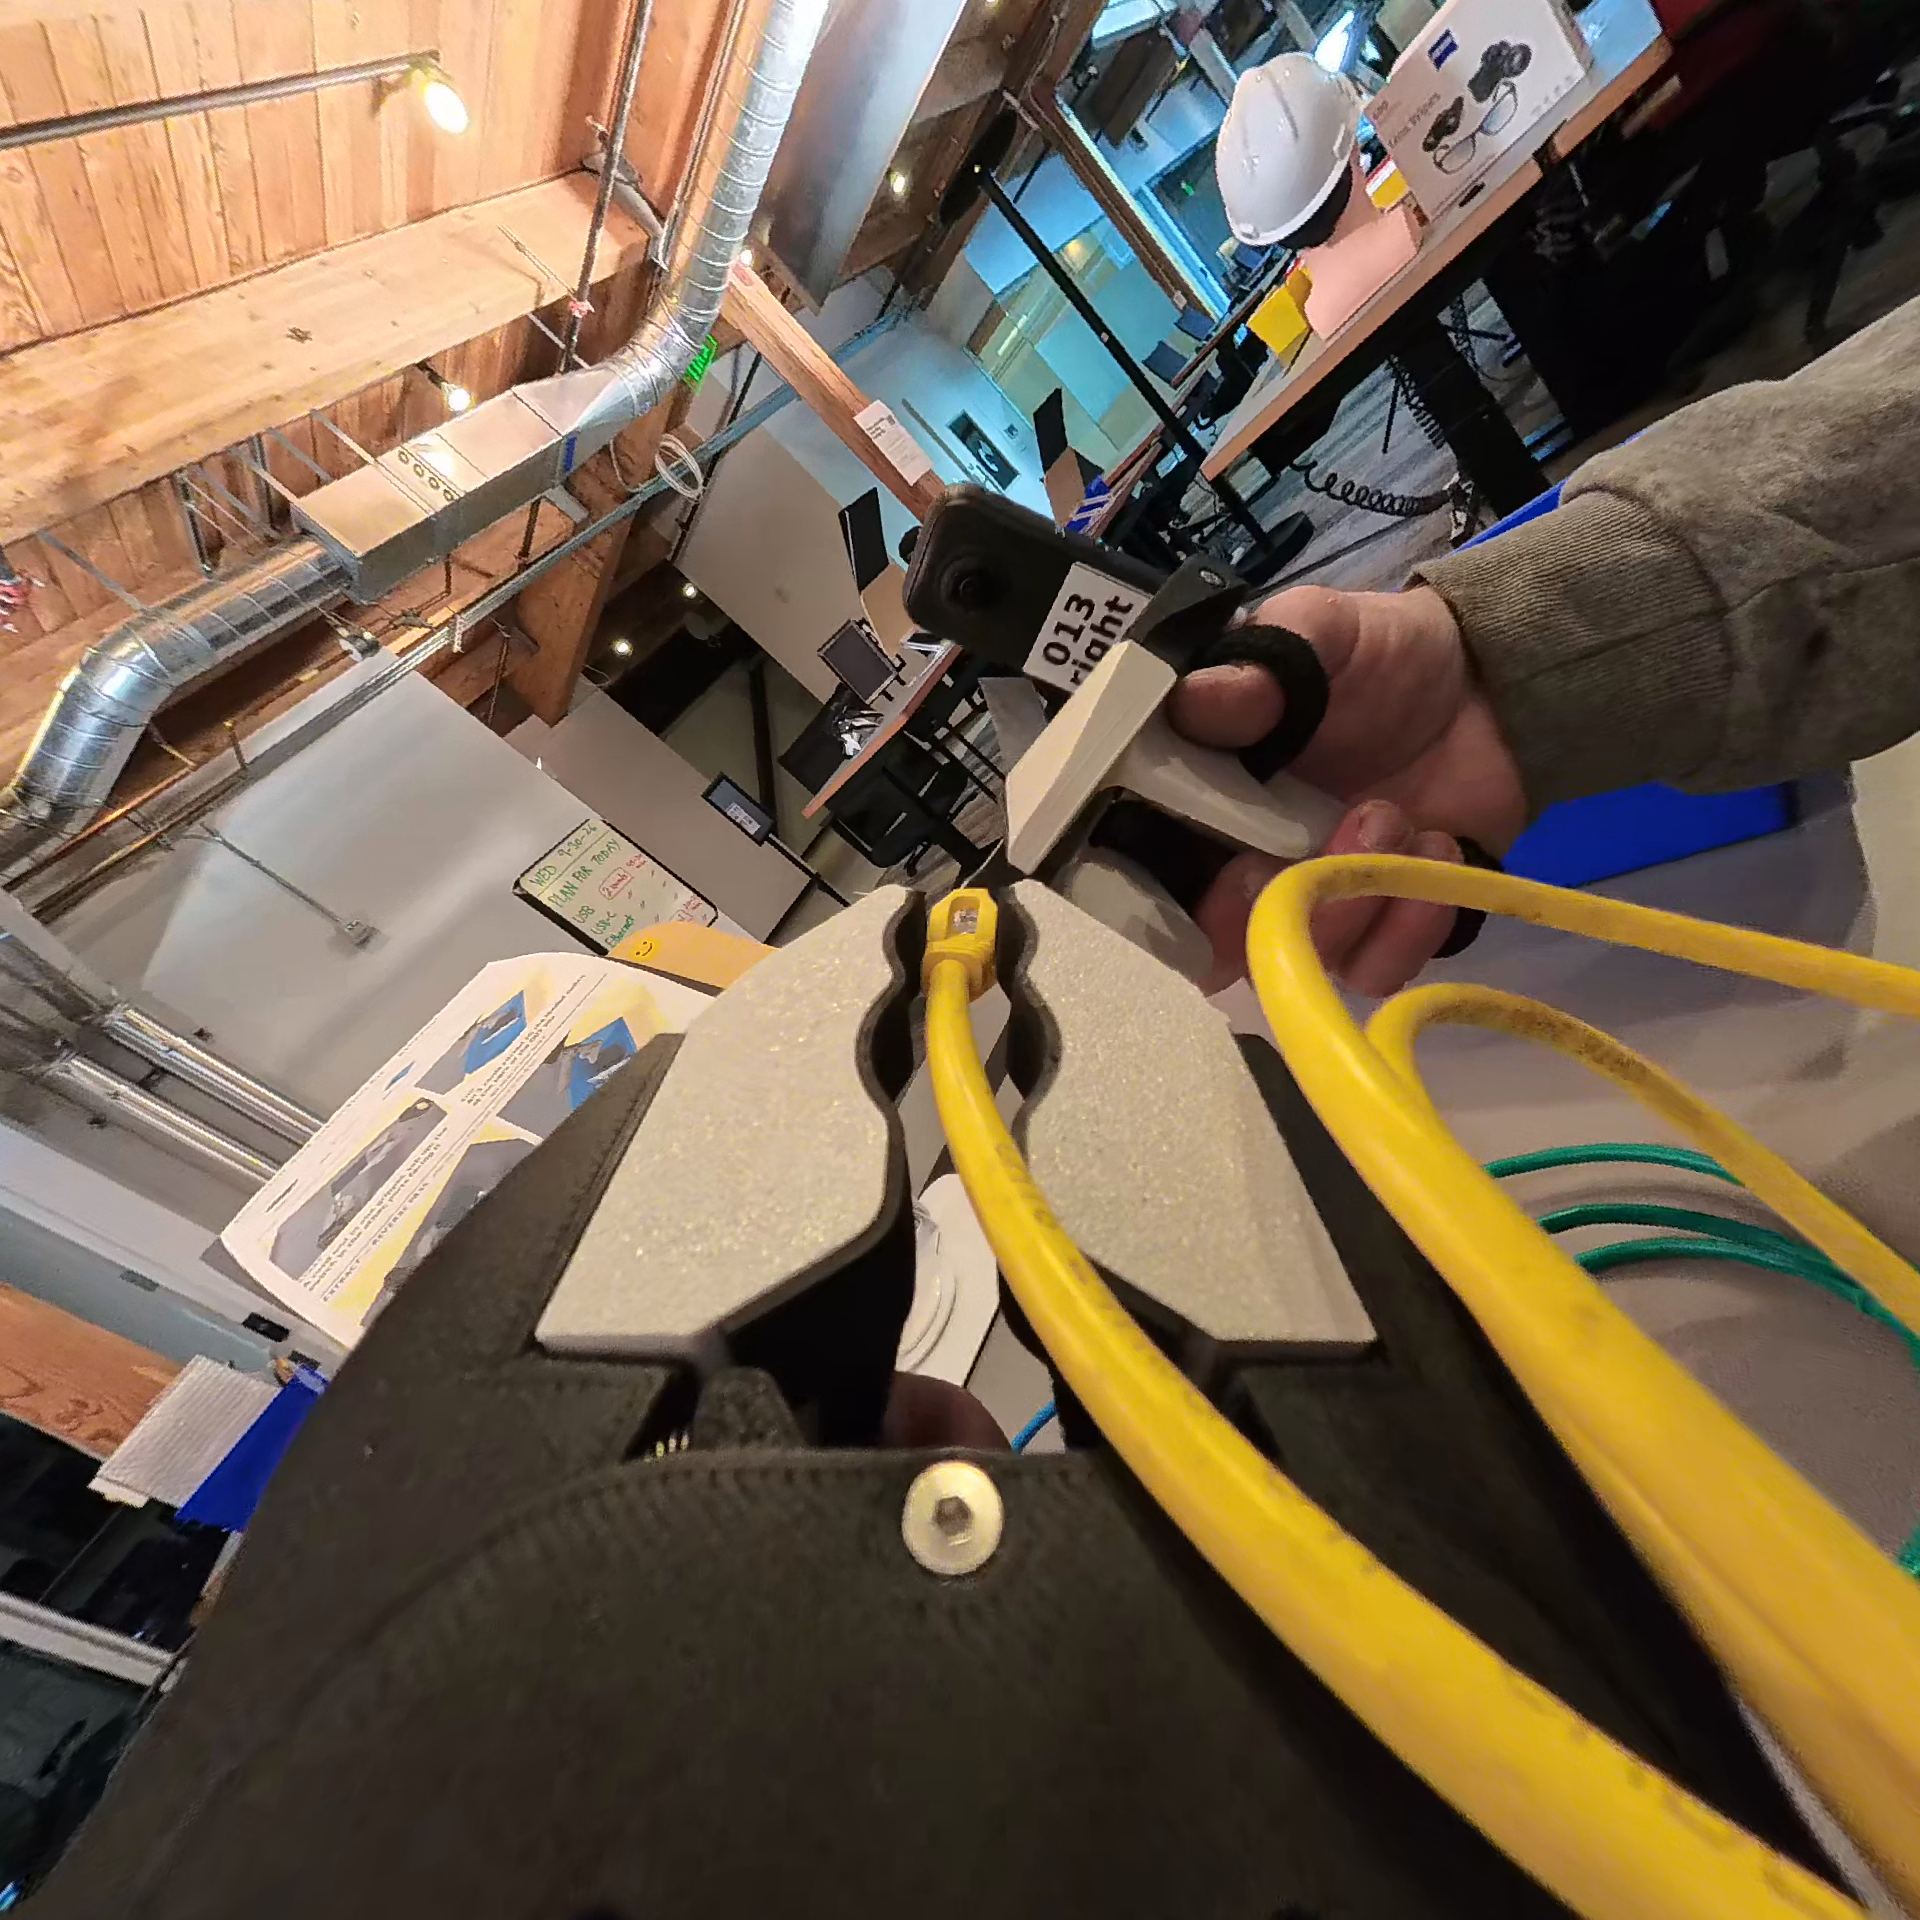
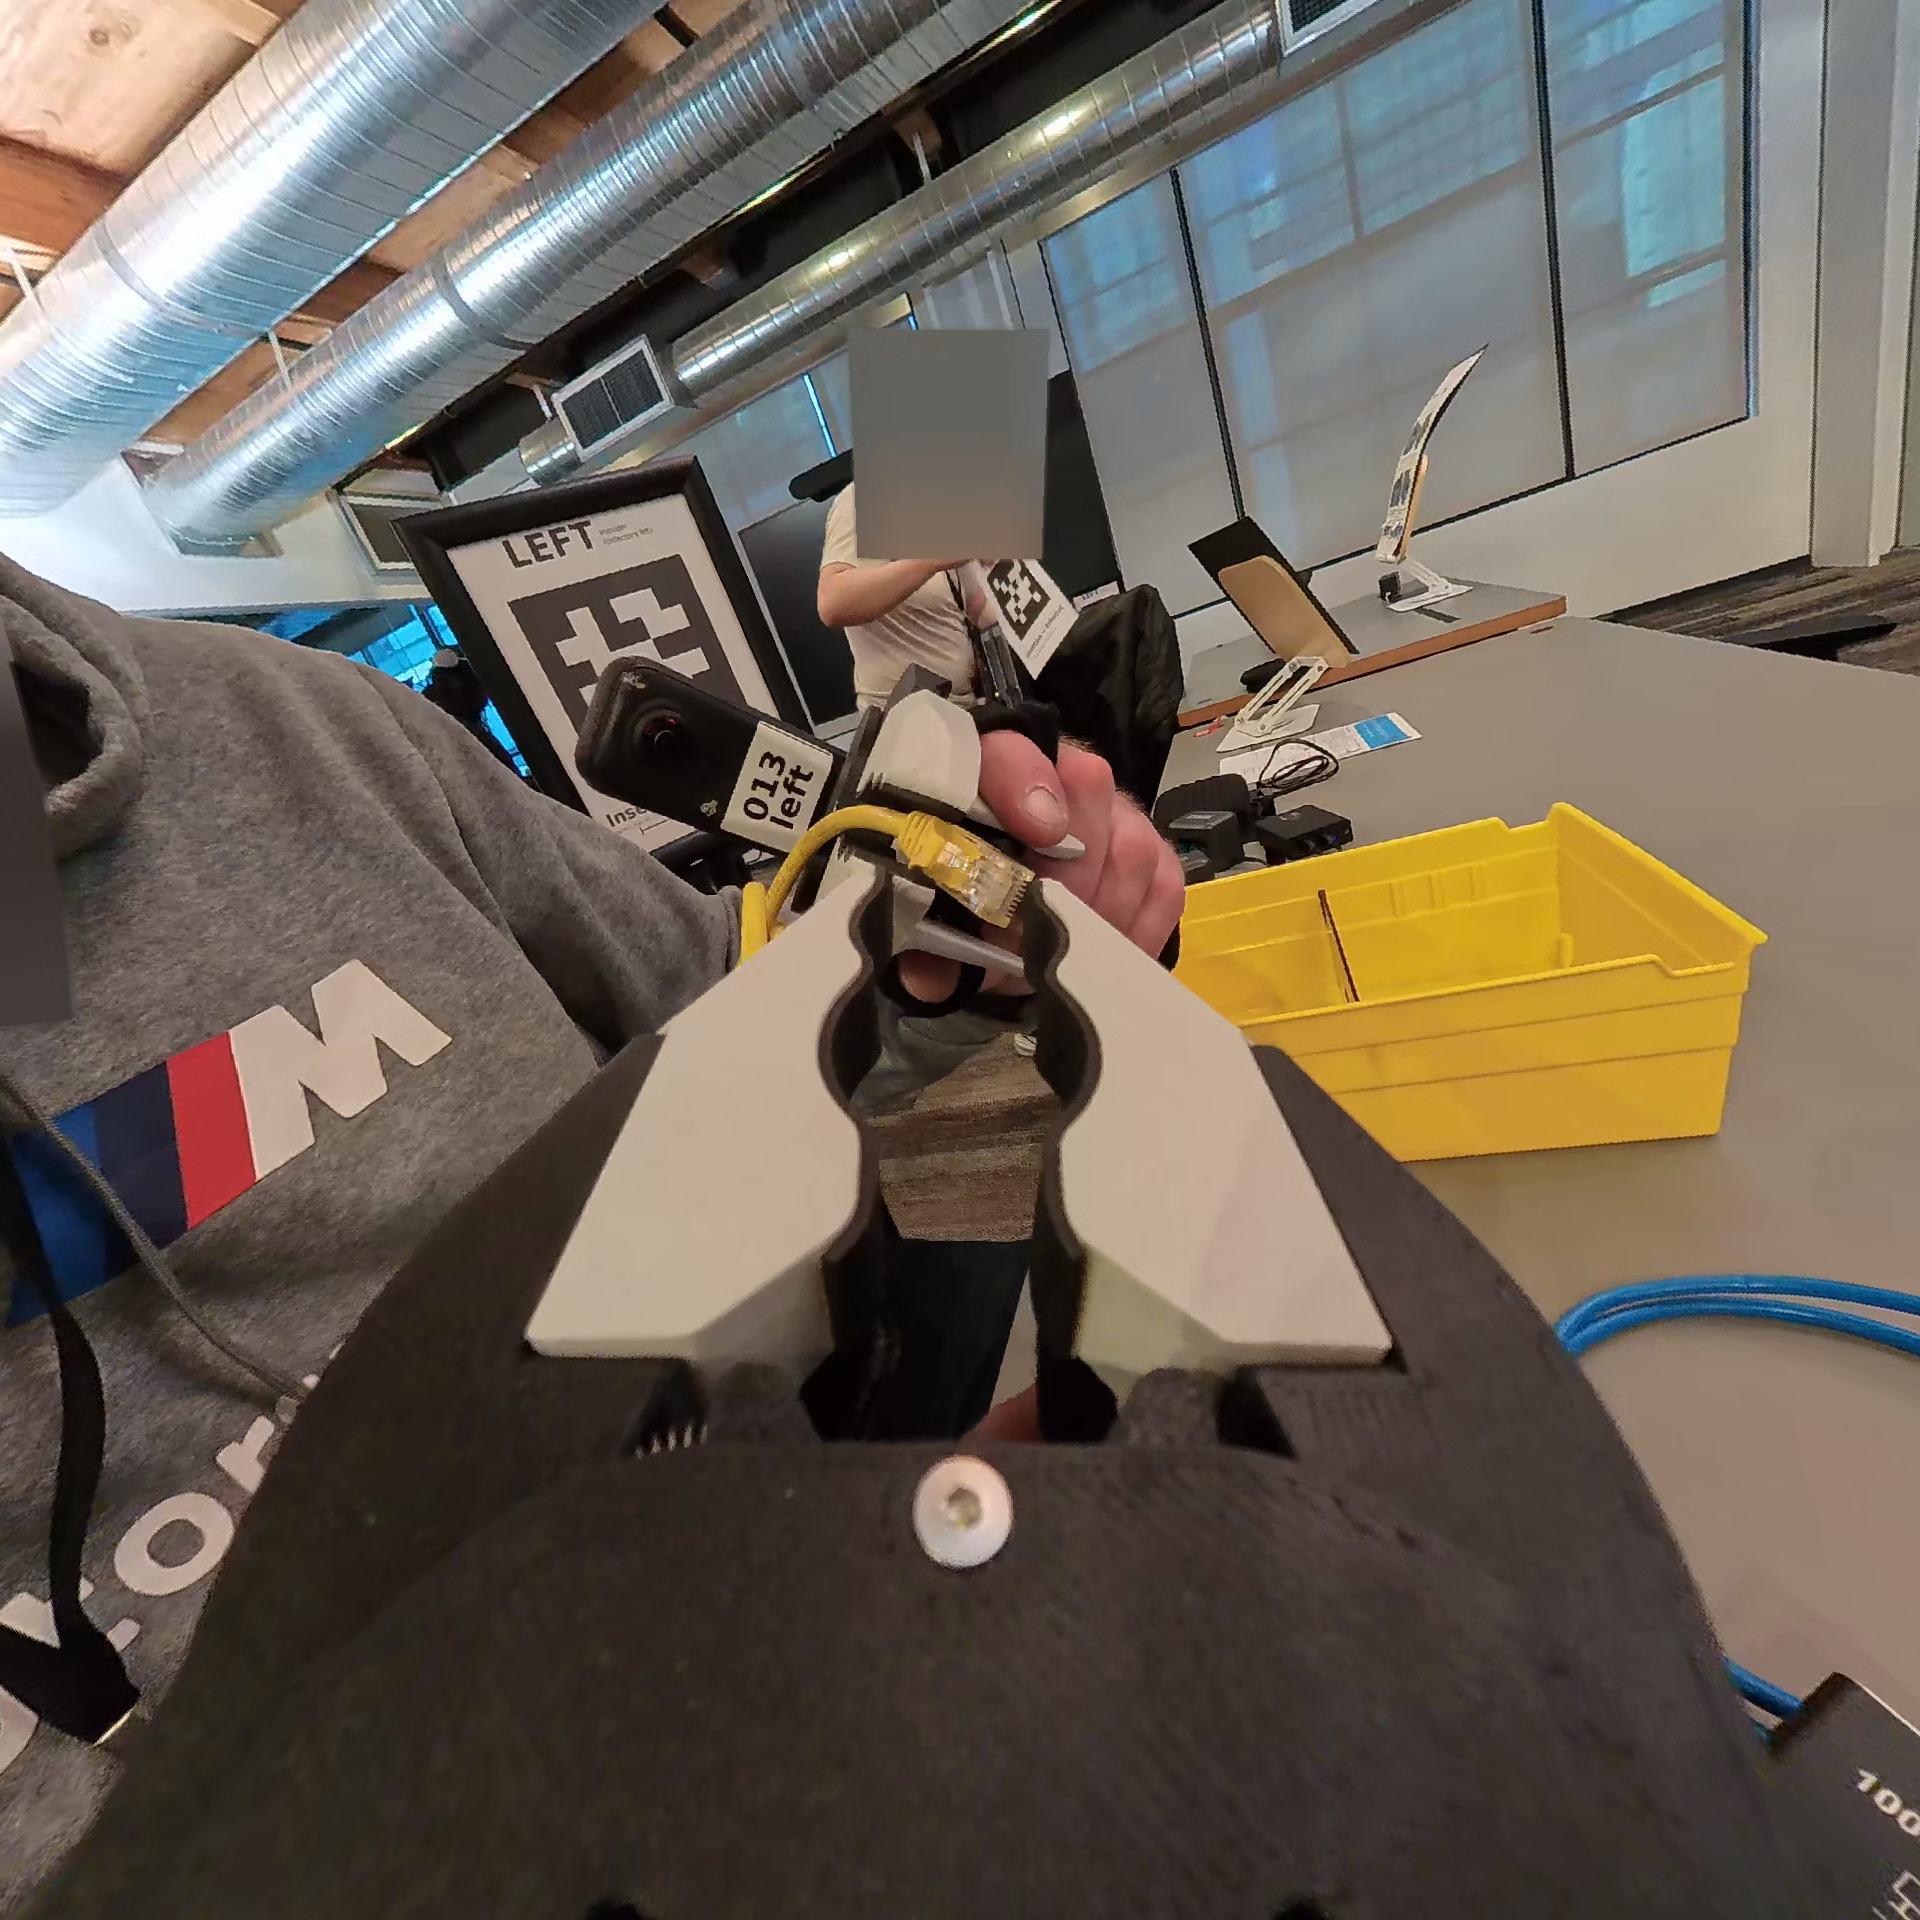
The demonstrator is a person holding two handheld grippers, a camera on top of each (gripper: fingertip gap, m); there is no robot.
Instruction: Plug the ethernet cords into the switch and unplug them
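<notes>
A yellow bin [image 2: 1475, 997] with a dark divider inside stands on the grey bench [image 2: 1714, 790], toward its near edge. Farther back on the bench lie small black devices [image 2: 1257, 826] and a white stand [image 2: 1283, 696]. Behind it stands a black-framed sign [image 2: 613, 623] bearing a blocky black-and-white pattern. Silver ducts [image 2: 312, 208] run under the wooden ceiling. In the left wrist view a white hard hat [image 1: 1294, 145] sits on a farther bench beside a white box [image 1: 1486, 104], and a whiteboard [image 1: 613, 883] hangs on the grey wall.
</notes>
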